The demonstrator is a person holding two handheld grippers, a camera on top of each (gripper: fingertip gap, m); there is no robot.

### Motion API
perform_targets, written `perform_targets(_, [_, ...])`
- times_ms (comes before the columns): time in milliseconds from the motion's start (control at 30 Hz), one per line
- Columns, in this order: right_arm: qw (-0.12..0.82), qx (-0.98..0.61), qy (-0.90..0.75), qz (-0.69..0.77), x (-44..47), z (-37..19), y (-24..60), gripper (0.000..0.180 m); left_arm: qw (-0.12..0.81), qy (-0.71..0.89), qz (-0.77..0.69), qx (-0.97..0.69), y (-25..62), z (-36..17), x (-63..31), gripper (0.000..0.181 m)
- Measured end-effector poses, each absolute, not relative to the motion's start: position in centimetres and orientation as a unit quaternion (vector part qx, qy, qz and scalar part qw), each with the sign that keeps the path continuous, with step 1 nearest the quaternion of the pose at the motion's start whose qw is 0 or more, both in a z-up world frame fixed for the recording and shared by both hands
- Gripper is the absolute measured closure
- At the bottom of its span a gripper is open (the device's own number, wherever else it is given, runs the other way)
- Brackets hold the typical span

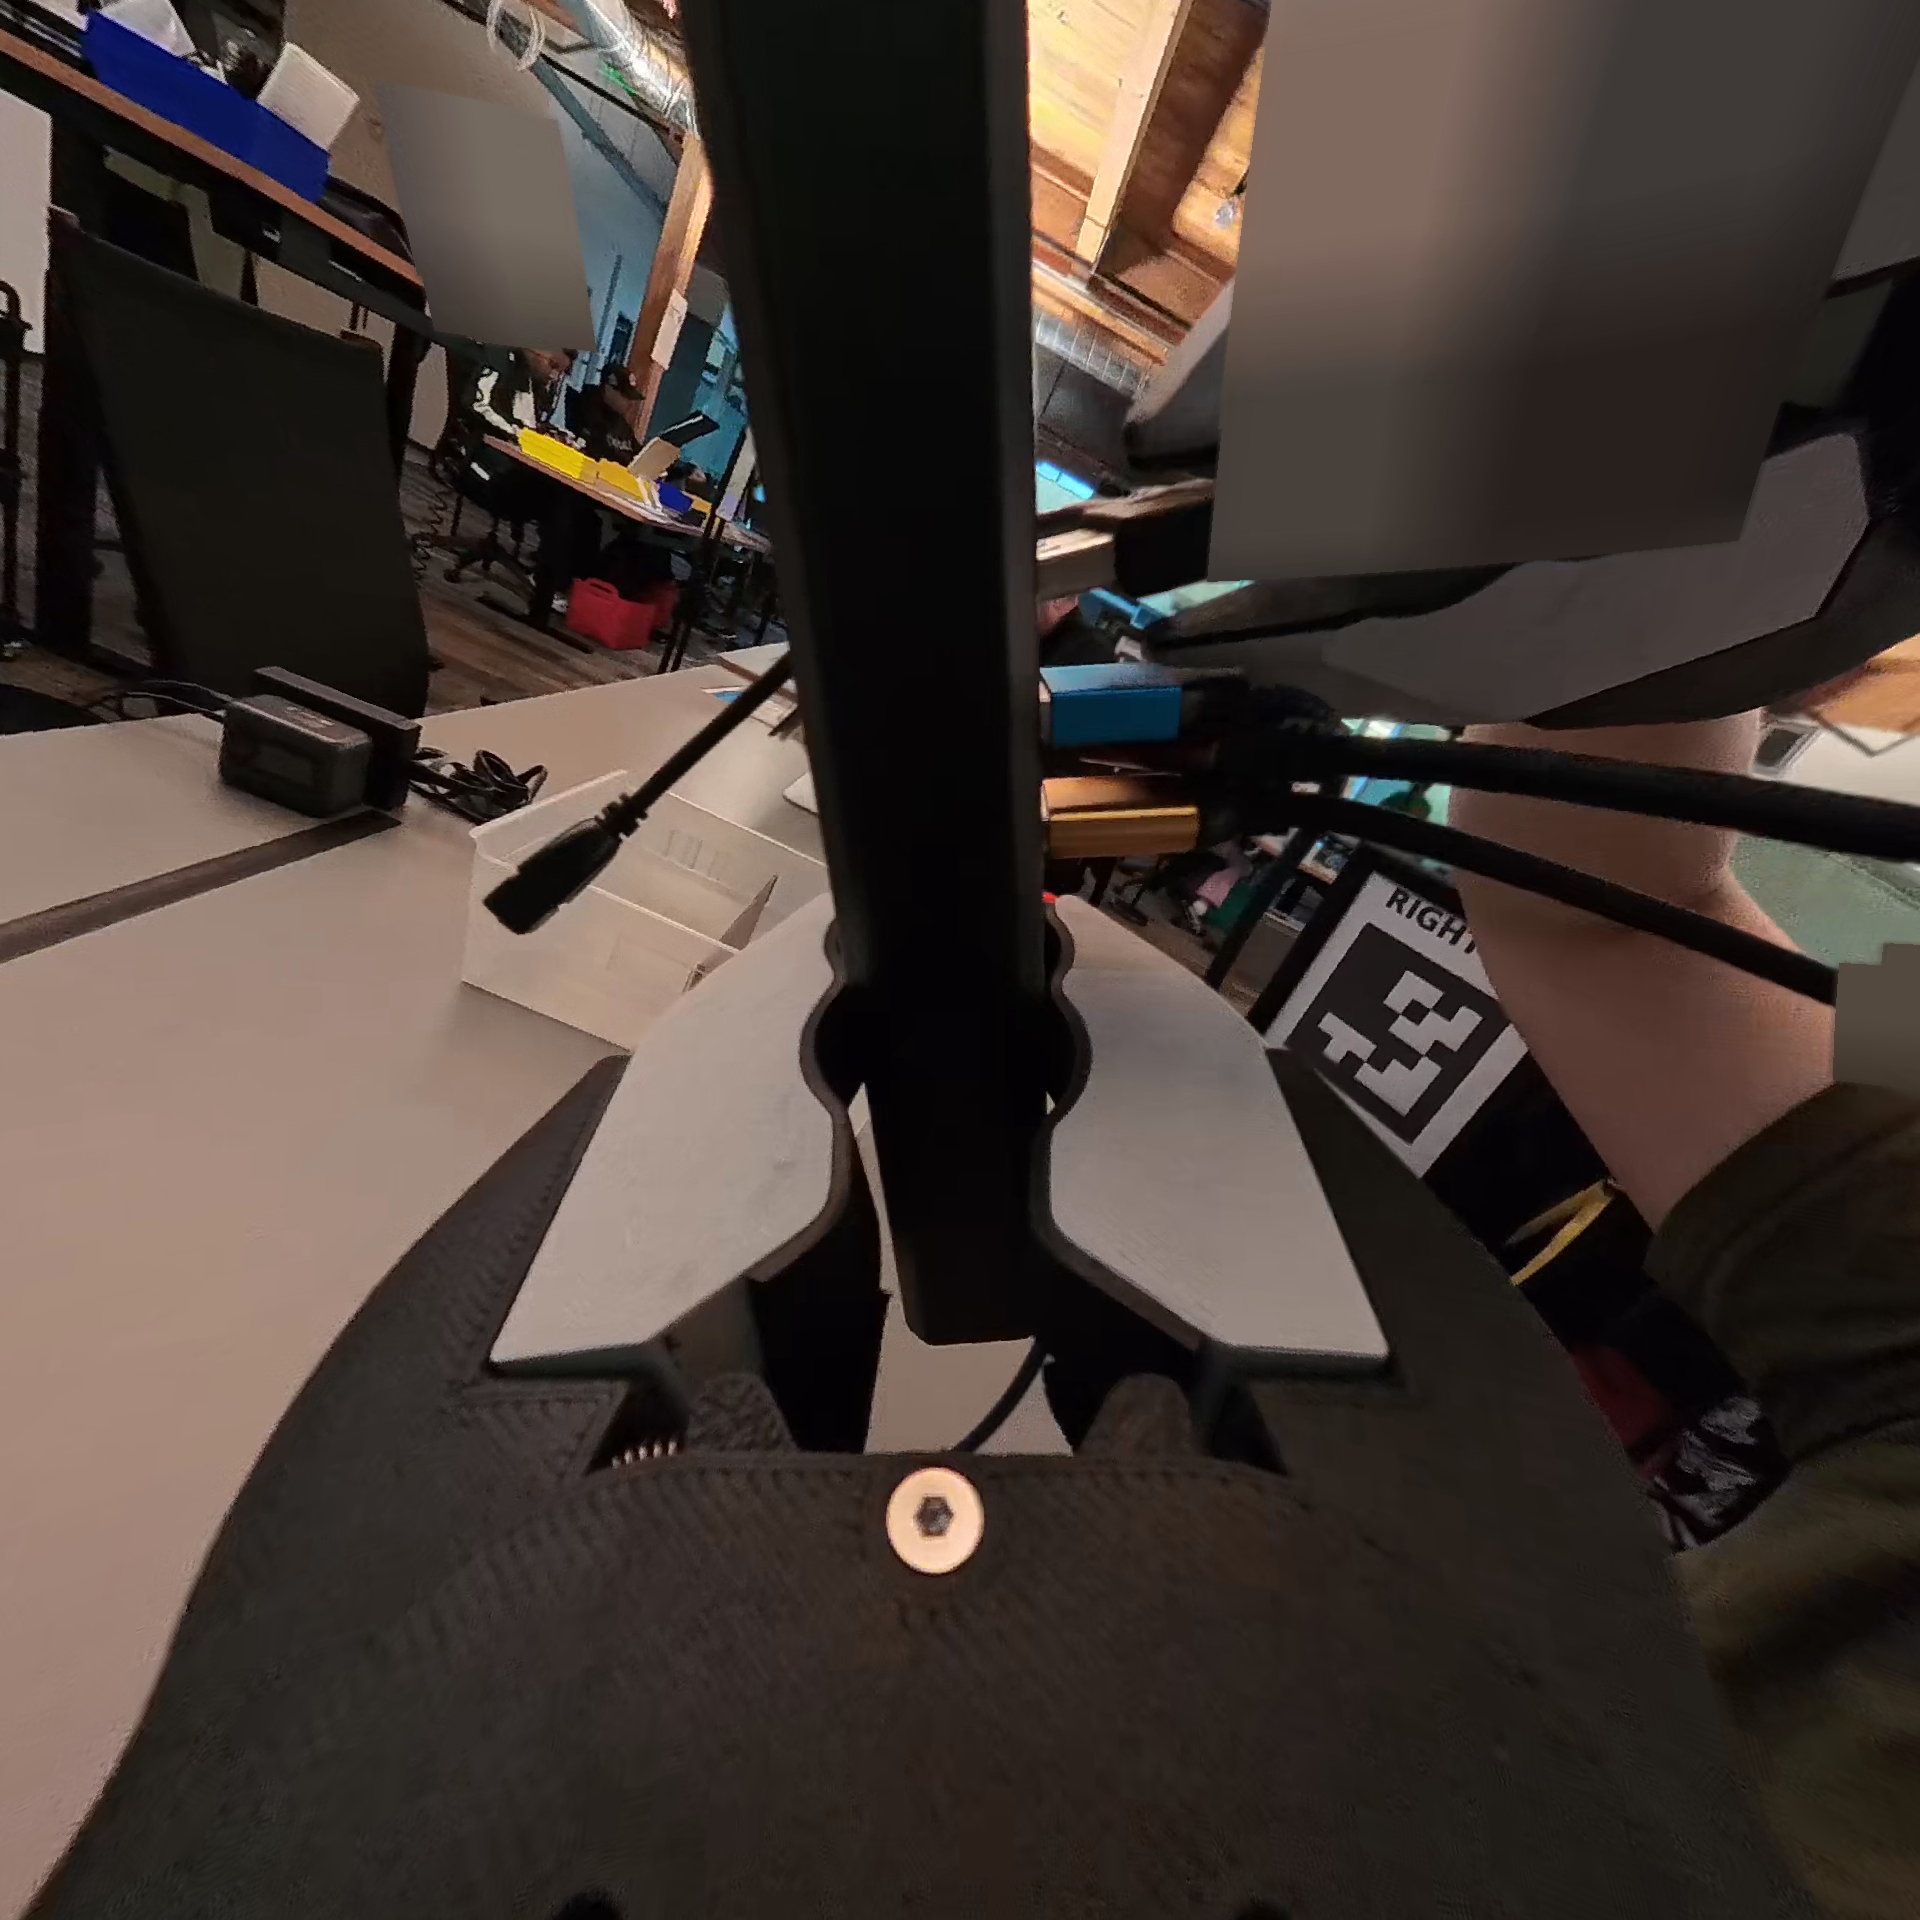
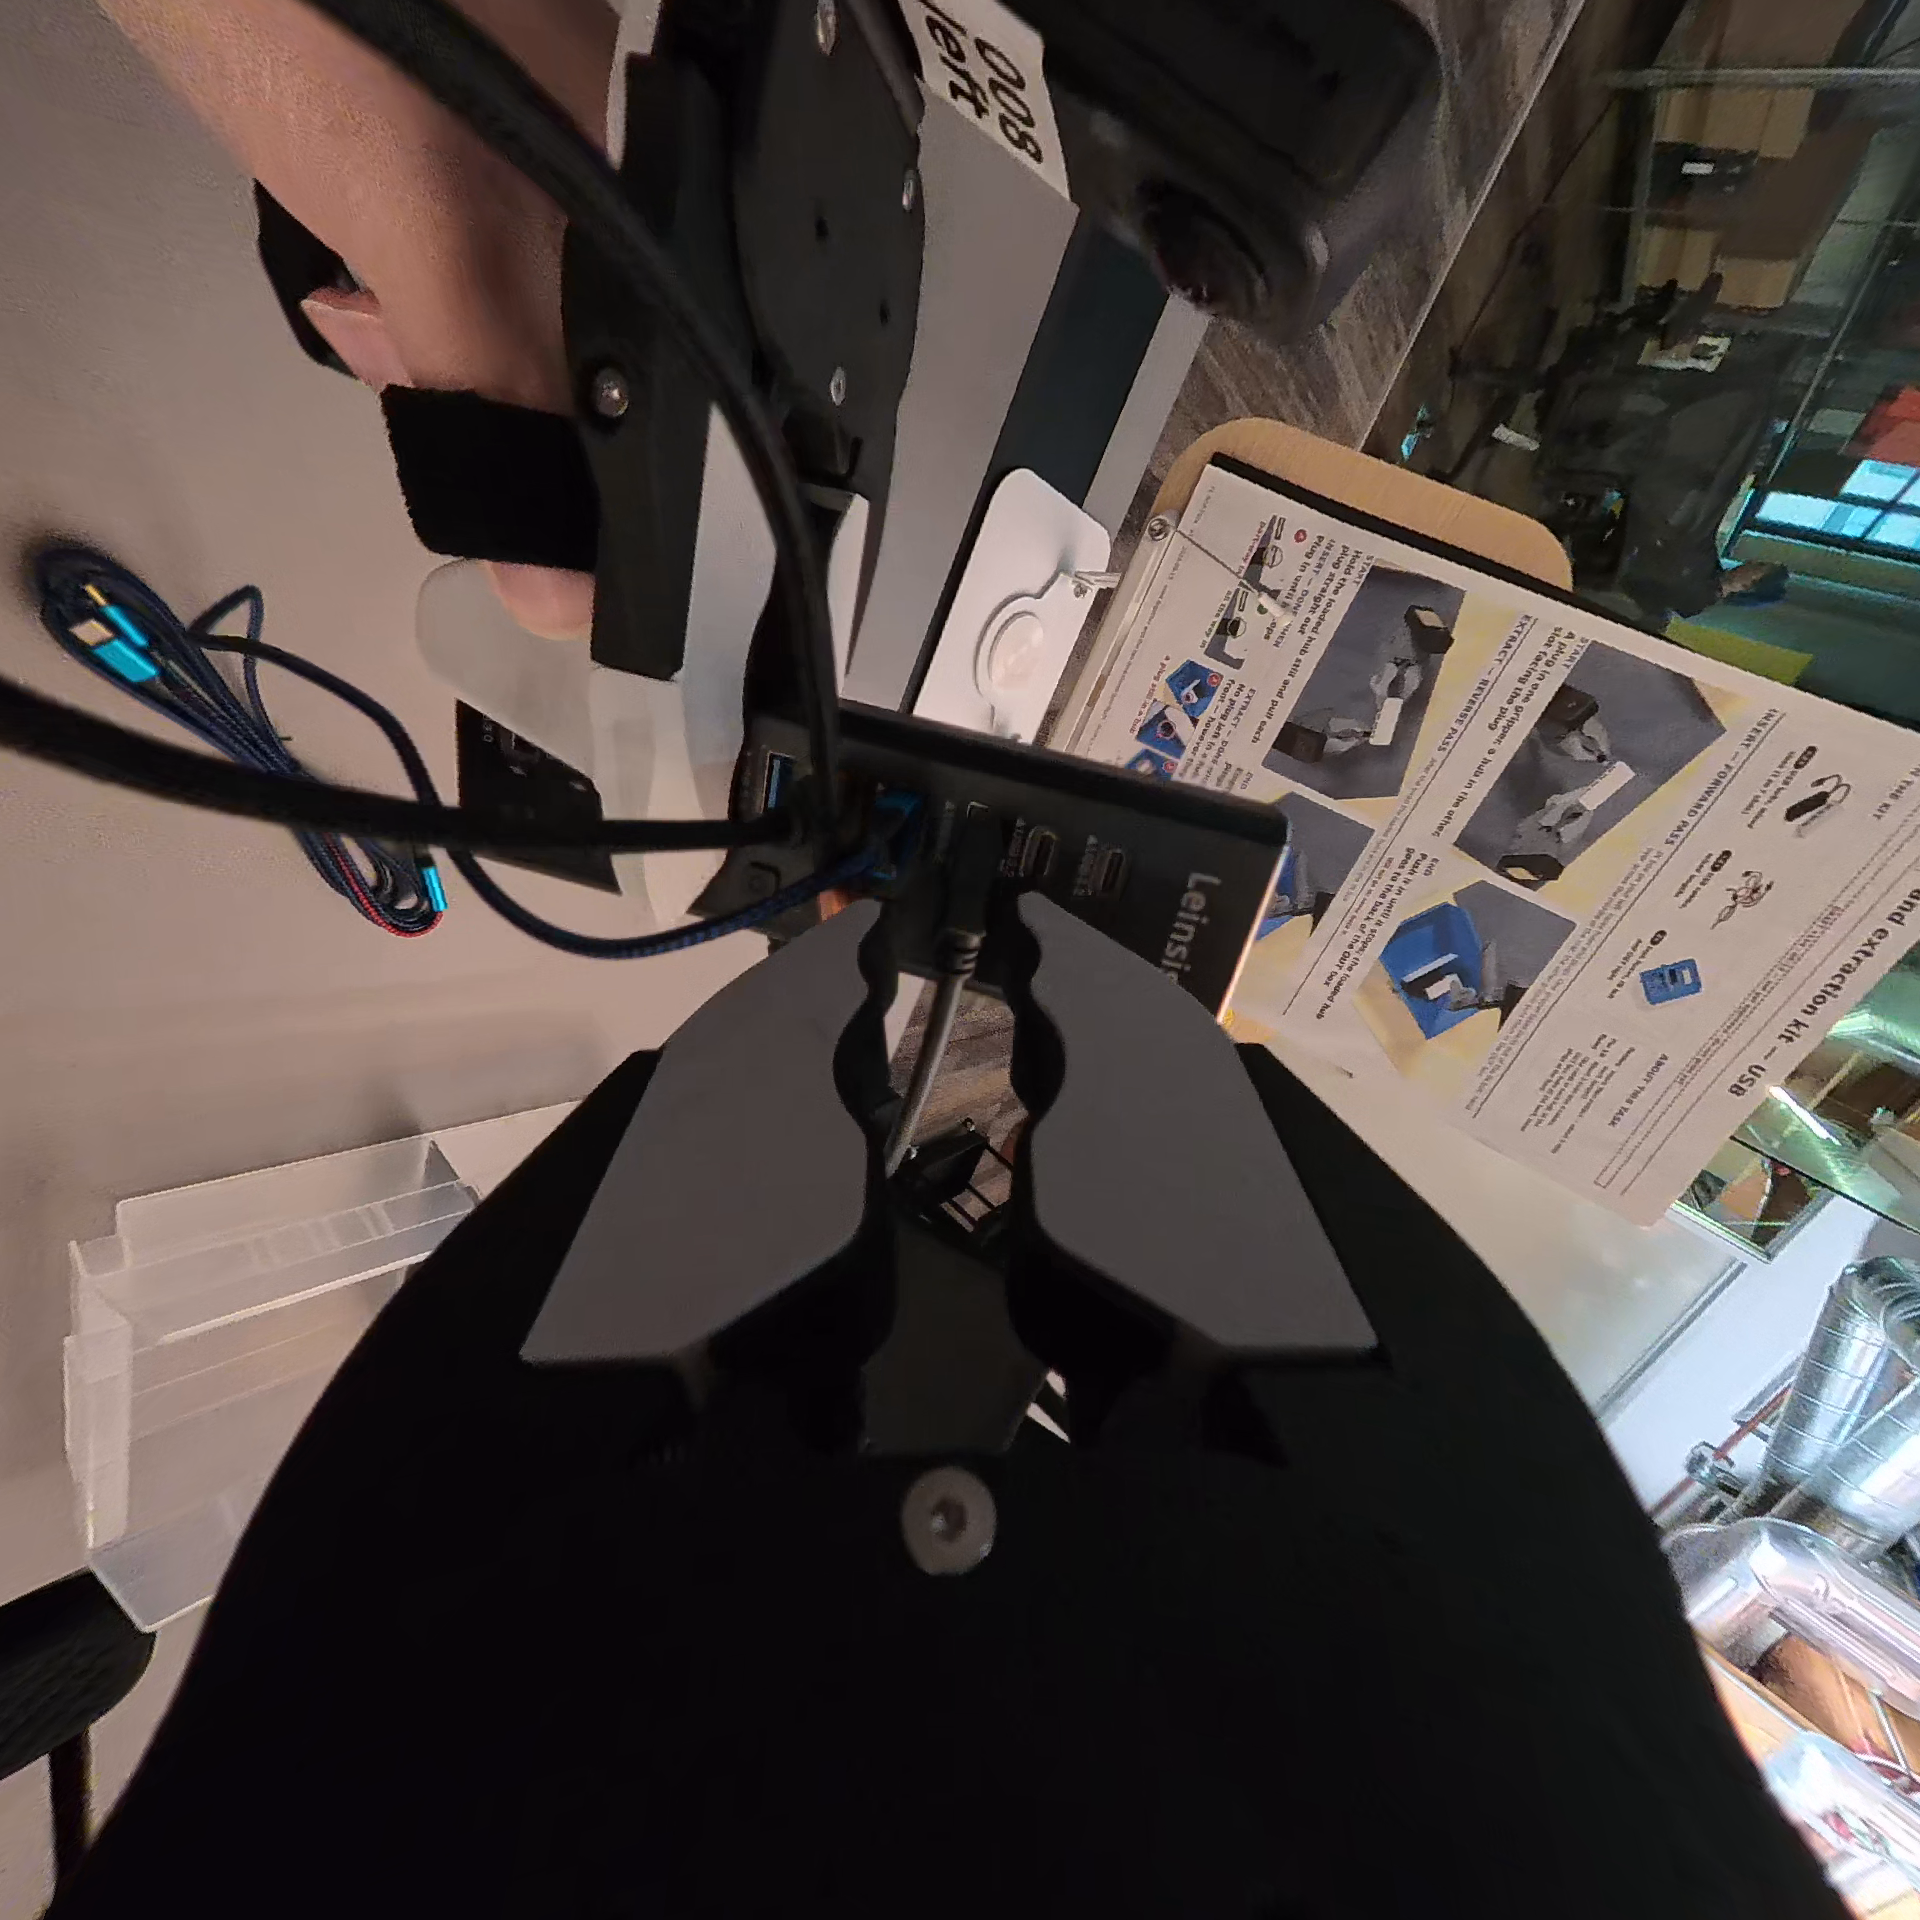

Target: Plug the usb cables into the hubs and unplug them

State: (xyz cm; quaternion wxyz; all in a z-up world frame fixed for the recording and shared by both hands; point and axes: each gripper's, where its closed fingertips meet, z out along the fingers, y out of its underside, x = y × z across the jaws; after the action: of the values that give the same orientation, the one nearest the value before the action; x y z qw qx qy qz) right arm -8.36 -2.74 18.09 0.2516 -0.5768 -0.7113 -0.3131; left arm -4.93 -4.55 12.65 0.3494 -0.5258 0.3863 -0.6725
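My left gripper (image 1: 940, 935) is shut on a long black USB hub (image 1: 894, 520) and holds it upright above the table. A blue plug (image 1: 1112, 707) and a gold plug (image 1: 1122, 831) sit in the hub's right side, and their black cables (image 1: 1558, 790) run off to the right. In the right wrist view the hub (image 2: 1101, 821) lies crosswise just ahead. My right gripper (image 2: 951, 904) is open, with a jaw on each side of a black plug (image 2: 961, 883) seated in the hub. A loose black plug (image 1: 551, 883) hangs left of the hub.
Blue braided cables (image 2: 135, 655) lie coiled on the white table (image 2: 156, 1039). A clear plastic bin (image 2: 260, 1299) stands near, also in the left wrist view (image 1: 623, 914). A printed sheet (image 2: 1507, 883) lies to the right. A black adapter (image 1: 301, 748) sits at the far left. The tips of one gripper are about 7 centimeters away from the tips of the other.
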Motion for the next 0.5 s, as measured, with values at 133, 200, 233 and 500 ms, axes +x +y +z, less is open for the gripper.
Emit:
perform_targets(133, [0.269, -0.583, -0.705, -0.301, -8.4, 18.7, -2.8, 0.159, 0.357, 0.388, -0.665, -0.528, -4.3, 12.5, -4.9, 0.150])
perform_targets(200, [0.286, -0.593, -0.701, -0.272, -8.8, 19.1, -3.1, 0.160, 0.362, 0.390, -0.661, -0.529, -4.3, 12.5, -4.9, 0.150])
perform_targets(233, [0.296, -0.598, -0.698, -0.261, -9.0, 19.3, -3.2, 0.161, 0.364, 0.391, -0.660, -0.529, -4.4, 12.5, -4.9, 0.150])
perform_targets(500, [0.308, -0.598, -0.695, -0.253, -9.1, 18.7, -3.2, 0.170, 0.370, 0.392, -0.655, -0.530, -4.4, 12.5, -4.9, 0.149])
